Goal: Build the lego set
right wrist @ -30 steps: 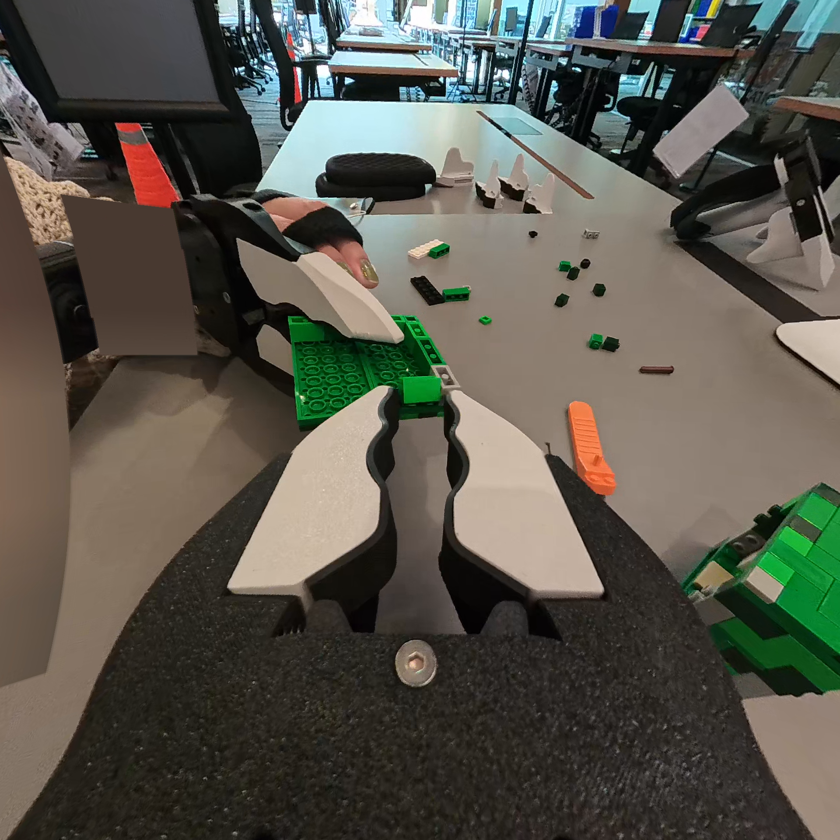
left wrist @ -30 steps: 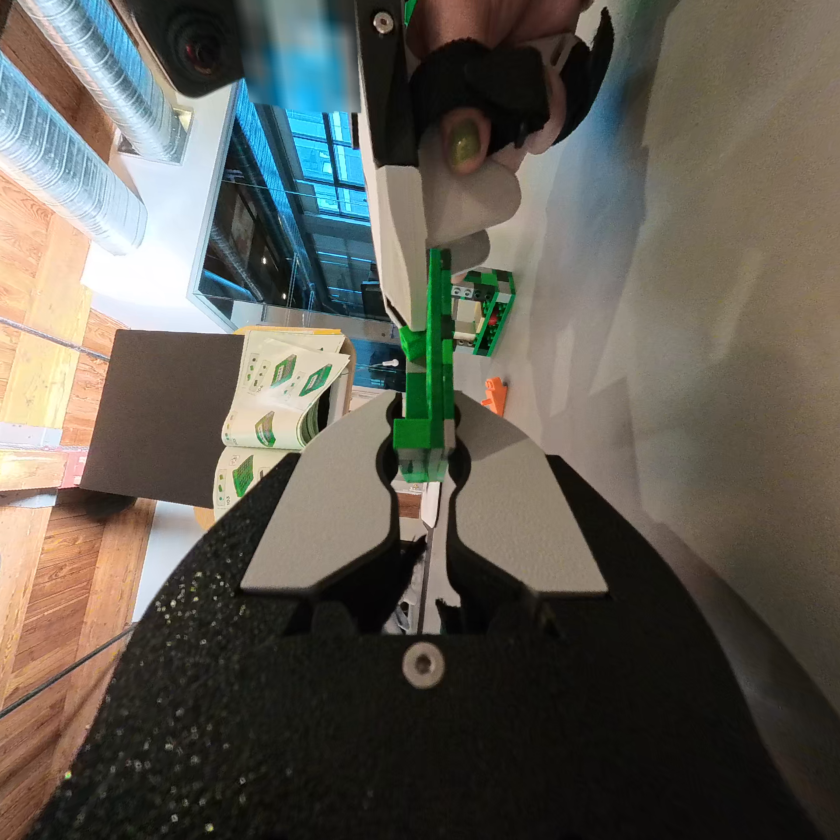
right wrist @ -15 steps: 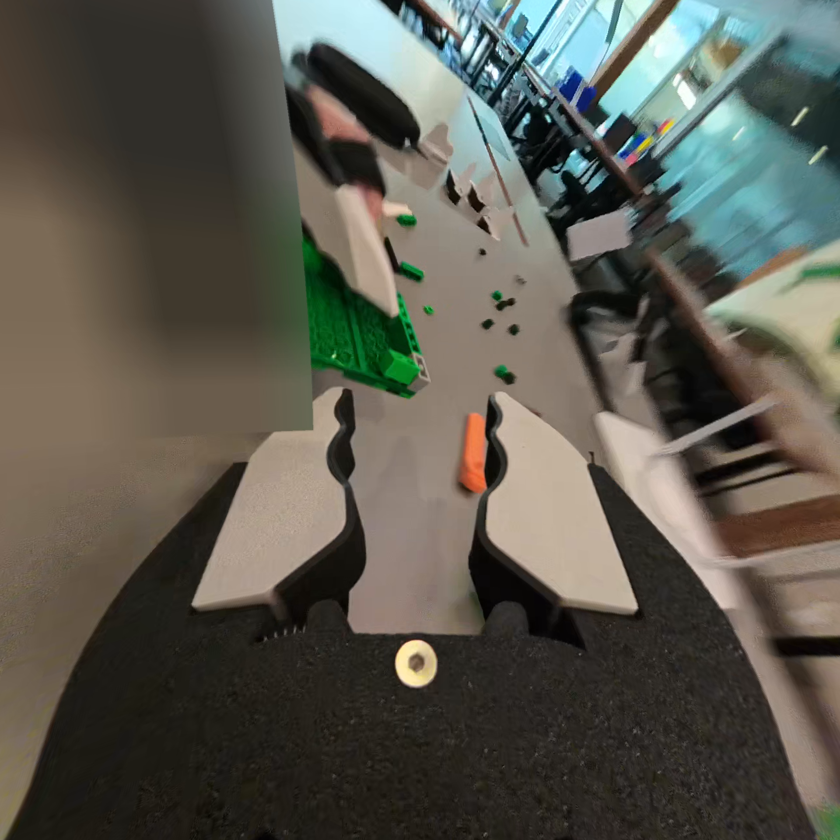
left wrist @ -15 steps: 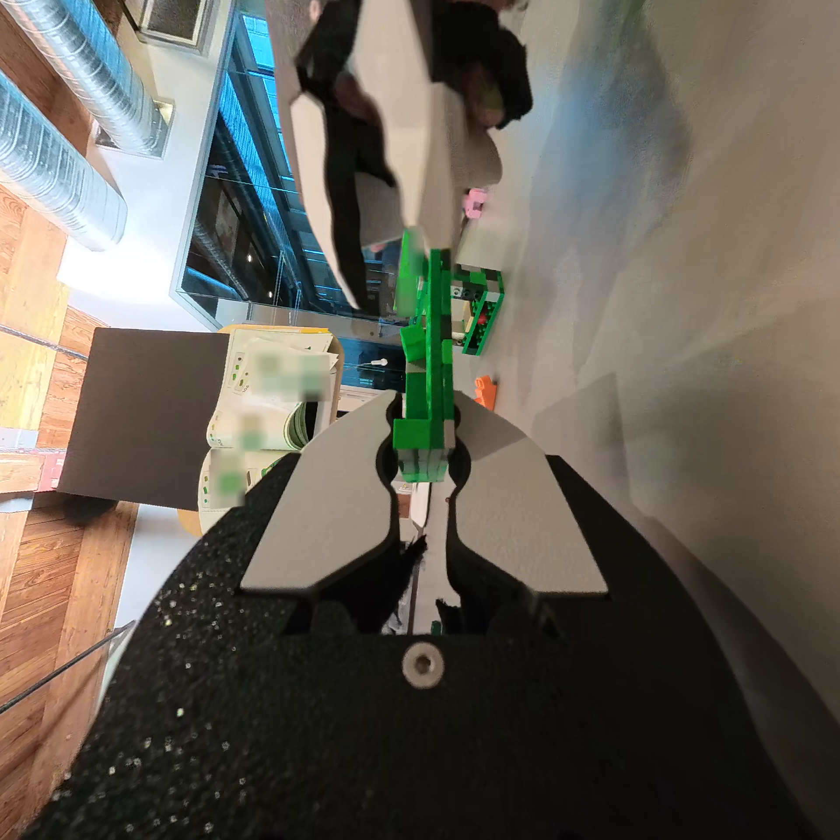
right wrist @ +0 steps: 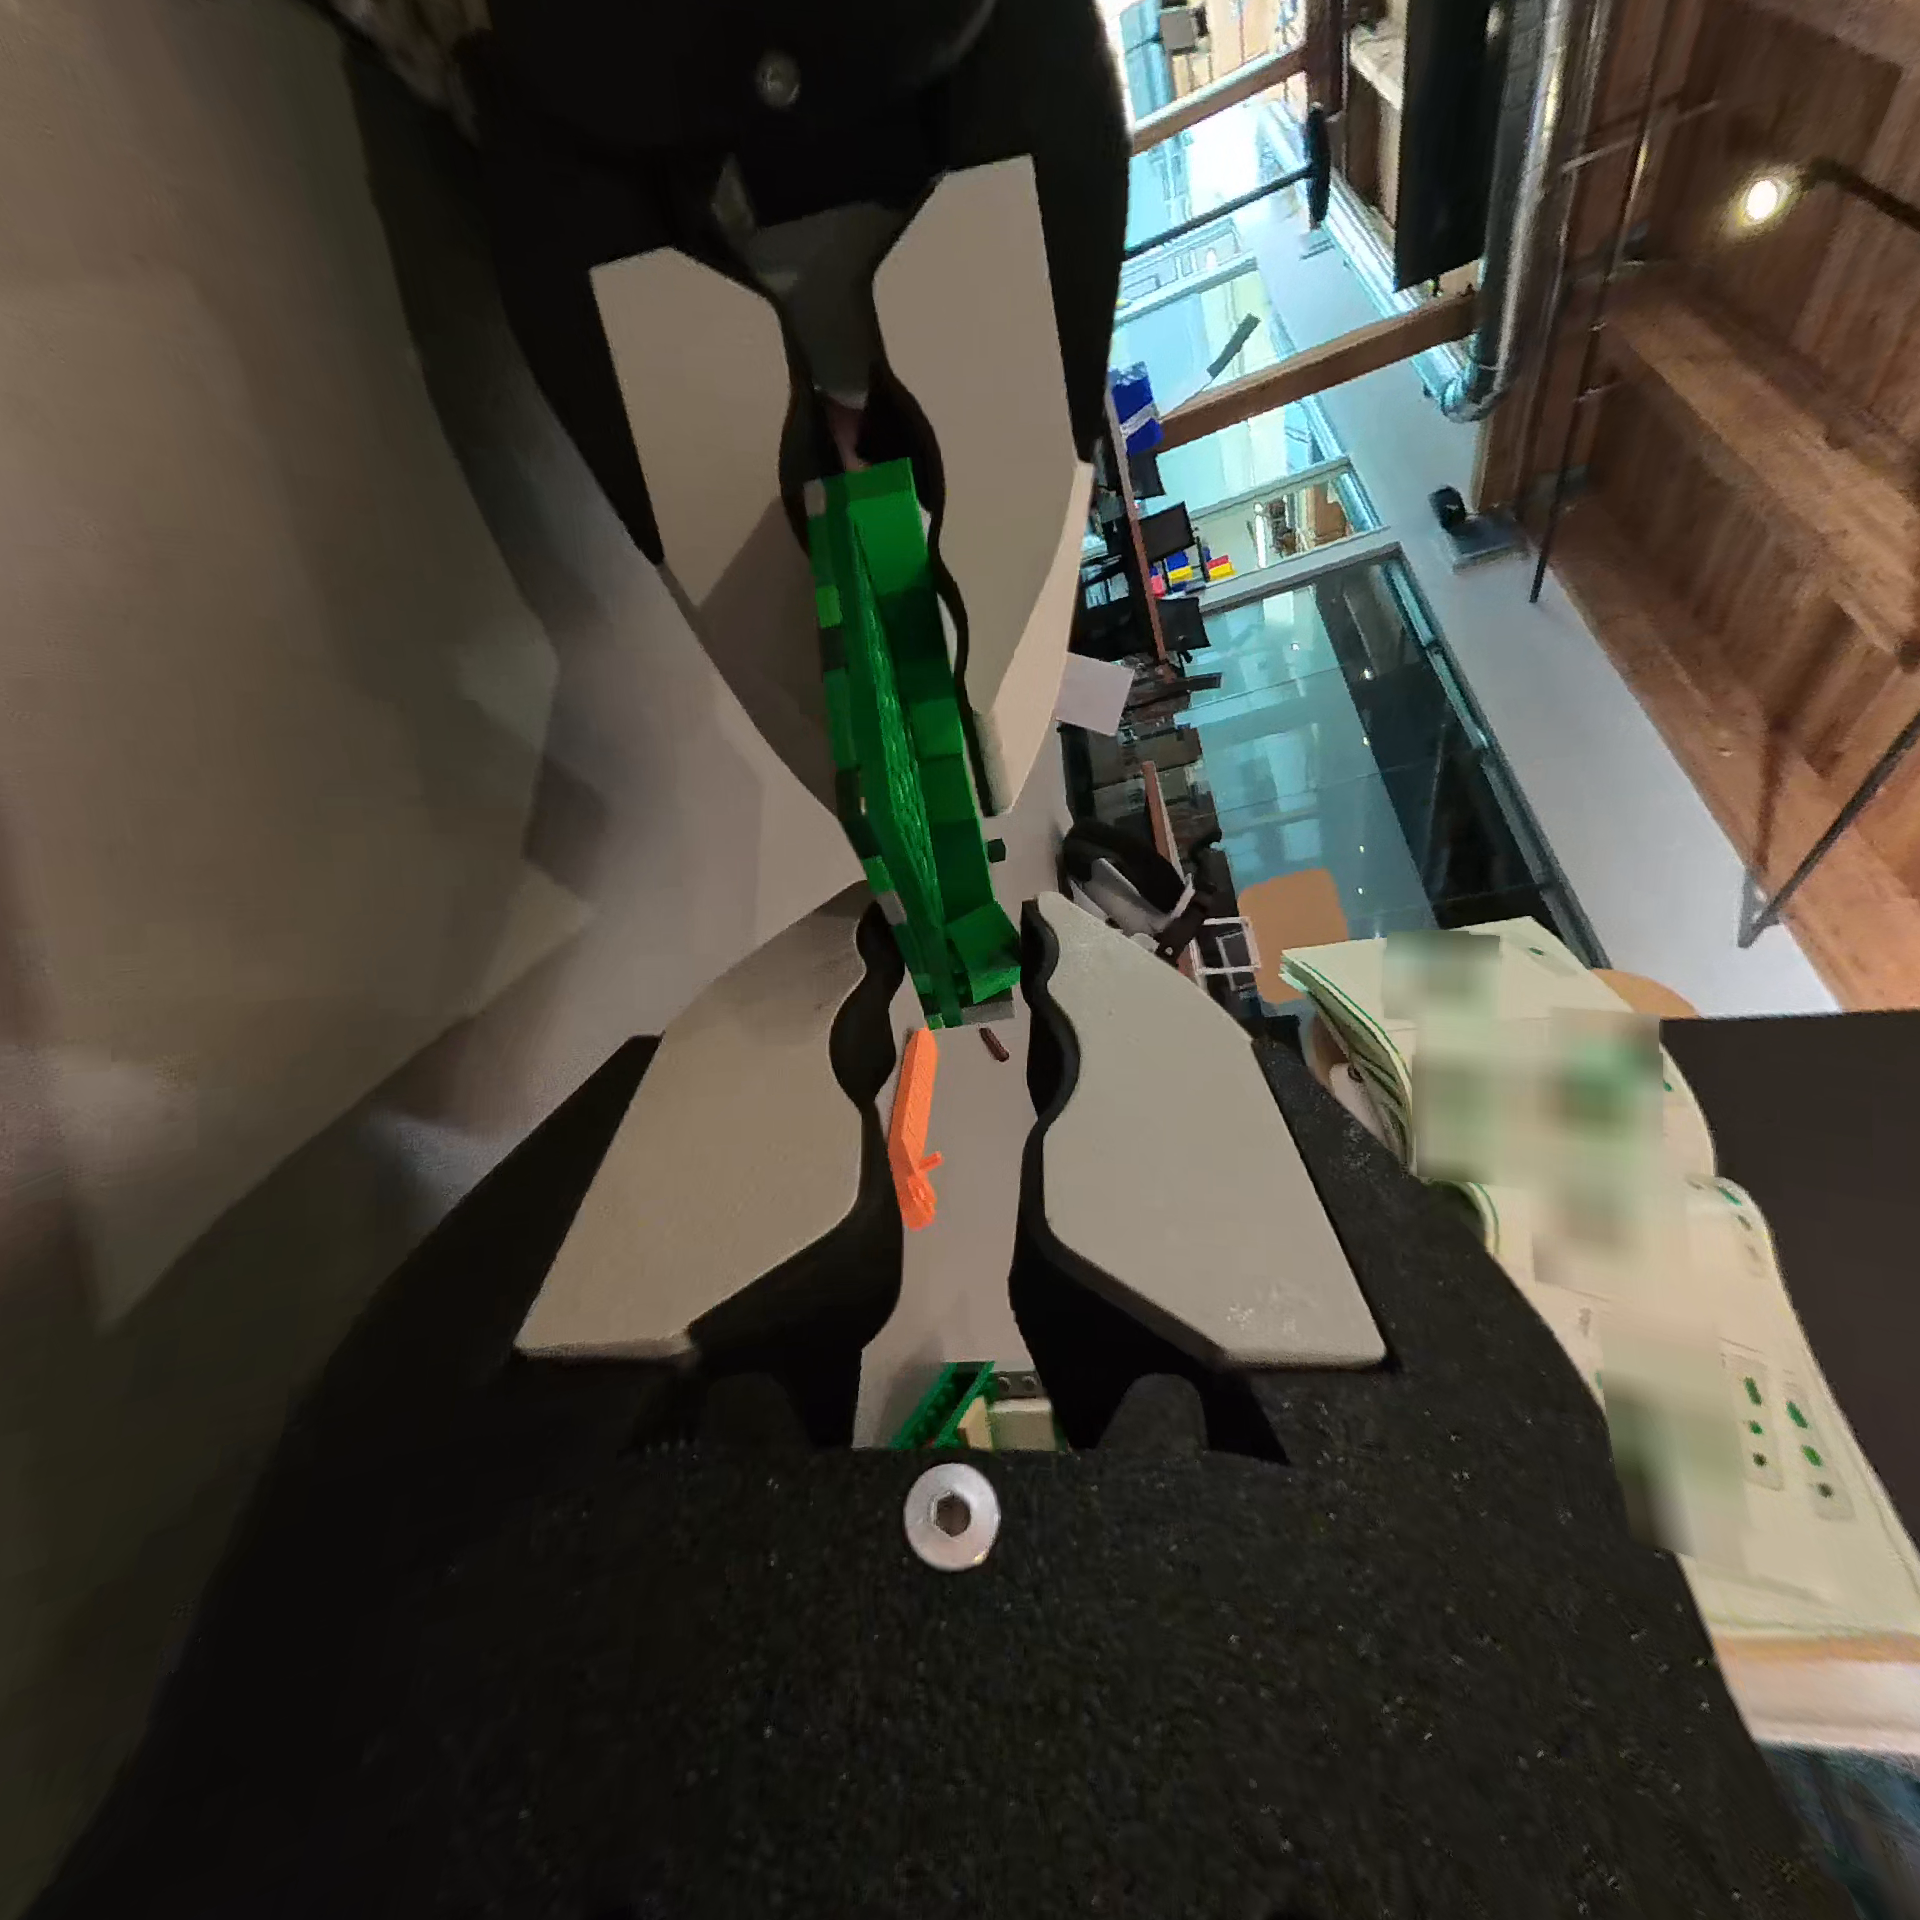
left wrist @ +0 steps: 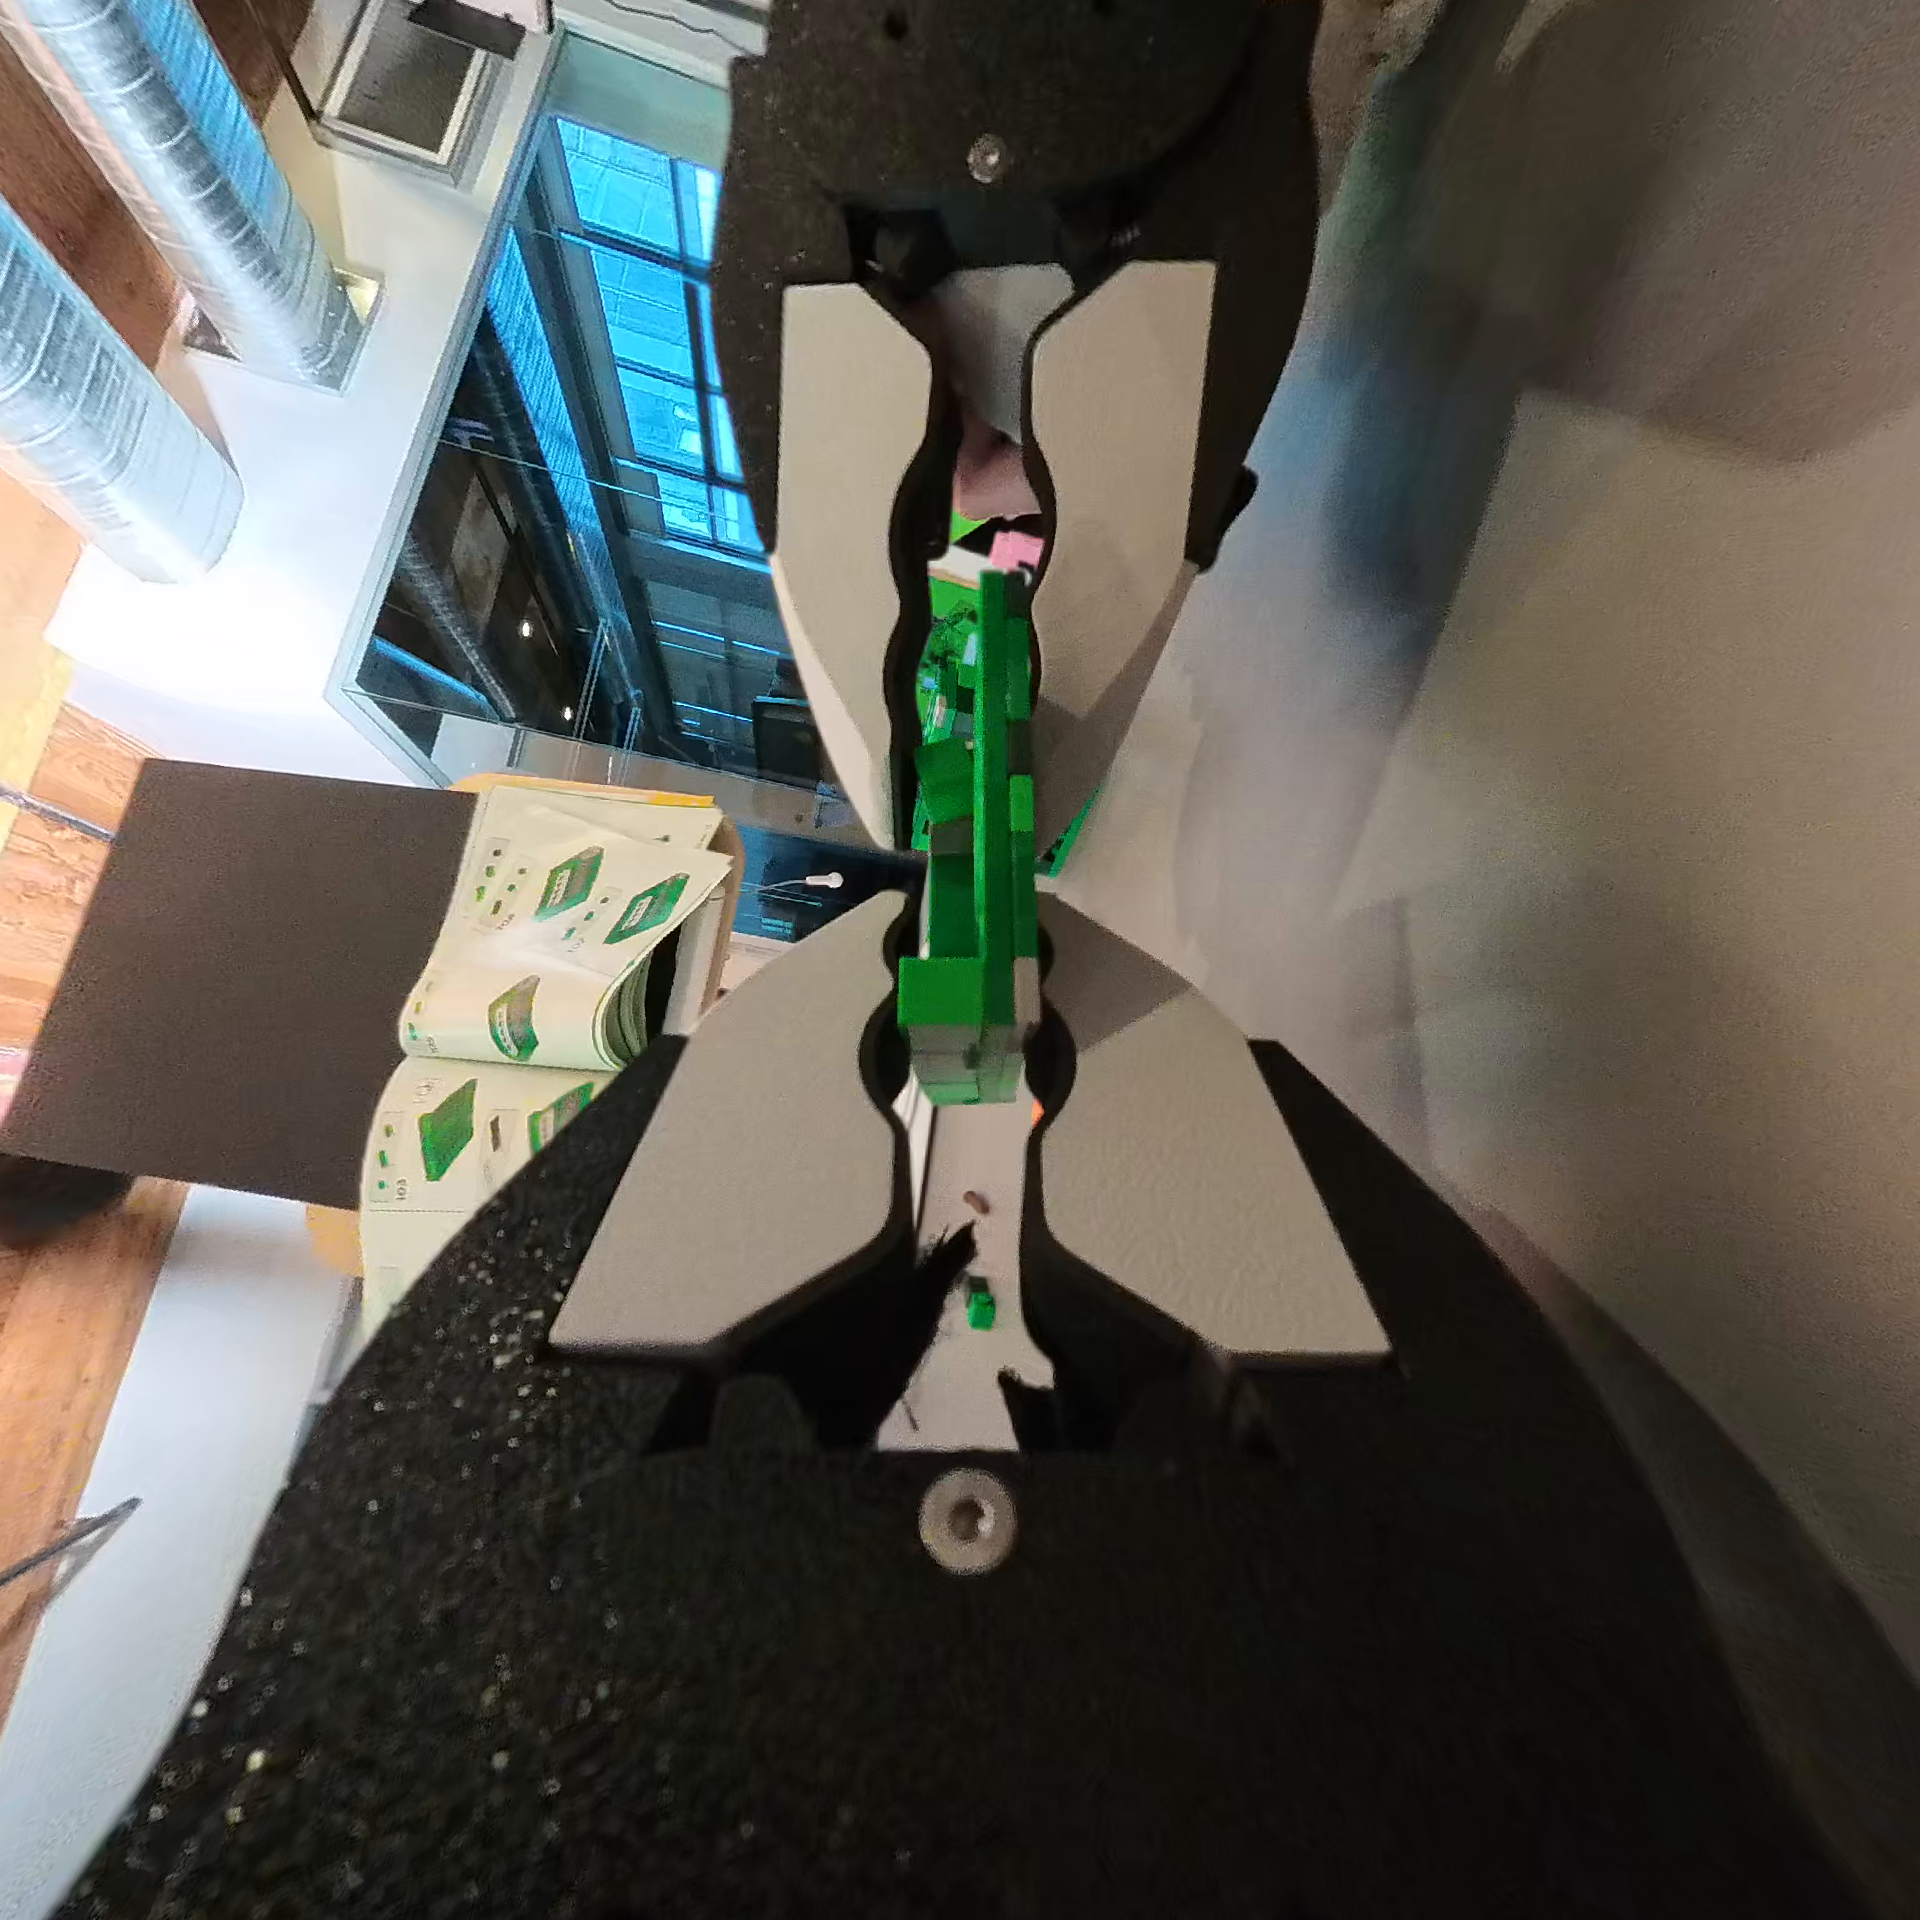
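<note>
1. Green plate assembly [left wrist: 982, 883] is held up off the counter [left wrist: 1662, 935], edge-on to both cameras, spanning the space between the two grippers that face each other.
2. Left gripper [left wrist: 971, 997] has its fingers nearly closed, clamped on the thick near end of the assembly. That firm grip looks meant to steady the piece in the air so the other side can work on it.
3. Right gripper [right wrist: 956, 971] has its fingers parted only a little wider than the plate. They straddle the opposite end, but whether they actually press on it cannot be told from the right wrist view; there seems to be a thin gap on each side.
4. Turning the plate on edge probably lets each pair of fingers close across its thin faces rather than on the studs.
5. Counted: two grippers, one green plate assembly in the air, one orange brick separator [right wrist: 914, 1132] lying on the counter below, one small brown piece [right wrist: 994, 1047] beside it, one loose green brick [left wrist: 977, 1314] seen between the left fingers, one open instruction booklet [left wrist: 561, 956], and a corner of one further green build [right wrist: 951, 1403] near the right gripper's base.
6. My judgement: this is a handover or re-grip partway through the build, with loose parts not yet placed.
</note>
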Demonstrator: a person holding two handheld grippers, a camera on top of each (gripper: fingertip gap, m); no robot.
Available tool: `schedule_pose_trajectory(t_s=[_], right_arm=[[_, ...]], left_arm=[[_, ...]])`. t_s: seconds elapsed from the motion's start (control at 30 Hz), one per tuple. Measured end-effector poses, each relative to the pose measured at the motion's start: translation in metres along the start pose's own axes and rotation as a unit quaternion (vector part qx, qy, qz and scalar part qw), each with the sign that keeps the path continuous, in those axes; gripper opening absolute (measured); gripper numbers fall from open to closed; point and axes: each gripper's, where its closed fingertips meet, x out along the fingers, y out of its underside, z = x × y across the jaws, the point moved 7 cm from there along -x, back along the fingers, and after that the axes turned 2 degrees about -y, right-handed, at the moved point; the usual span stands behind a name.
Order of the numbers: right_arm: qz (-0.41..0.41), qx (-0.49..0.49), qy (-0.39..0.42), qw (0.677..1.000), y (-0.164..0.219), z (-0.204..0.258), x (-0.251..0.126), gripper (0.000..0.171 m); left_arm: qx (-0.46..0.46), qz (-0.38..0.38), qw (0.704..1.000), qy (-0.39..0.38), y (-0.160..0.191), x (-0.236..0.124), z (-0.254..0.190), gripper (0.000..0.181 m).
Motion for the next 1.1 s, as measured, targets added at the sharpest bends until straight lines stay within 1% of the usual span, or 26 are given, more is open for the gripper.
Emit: schedule_pose_trajectory(t_s=[0.07, 0.33, 0.43, 0.53, 0.67, 0.9, 1.0, 1.1], right_arm=[[0.003, 0.016, 0.004, 1.000, -0.001, 0.001, -0.001, 0.021], [0.027, 0.012, 0.043, 0.999, -0.003, 0.008, -0.002, 0.021], [0.027, 0.030, 0.065, 0.997, -0.004, 0.008, -0.002, 0.023], [0.026, 0.048, 0.070, 0.996, -0.004, 0.007, -0.002, 0.022], [0.025, 0.035, 0.052, 0.998, -0.002, 0.011, -0.002, 0.021], [0.011, -0.067, 0.024, 0.997, 0.000, 0.012, -0.006, 0.019], [0.002, -0.053, -0.004, 0.999, 0.000, 0.011, -0.007, 0.020], [-0.004, -0.054, -0.004, 0.999, -0.001, 0.010, -0.009, 0.019]], left_arm=[[-0.008, -0.004, 1.000, 0.002, -0.001, 0.000, 0.000, 0.017], [-0.027, -0.009, 1.000, 0.012, 0.000, 0.000, 0.000, 0.018], [-0.044, -0.013, 0.999, 0.011, 0.001, -0.001, 0.002, 0.017], [-0.055, -0.014, 0.998, 0.012, 0.002, -0.001, 0.003, 0.017], [-0.034, -0.014, 0.999, 0.021, 0.000, -0.001, -0.001, 0.018], [-0.010, -0.017, 0.999, 0.028, -0.002, 0.000, -0.005, 0.017], [-0.008, -0.014, 0.999, 0.032, -0.002, 0.001, -0.006, 0.017], [-0.013, -0.015, 0.999, 0.033, -0.001, 0.001, -0.005, 0.017]])
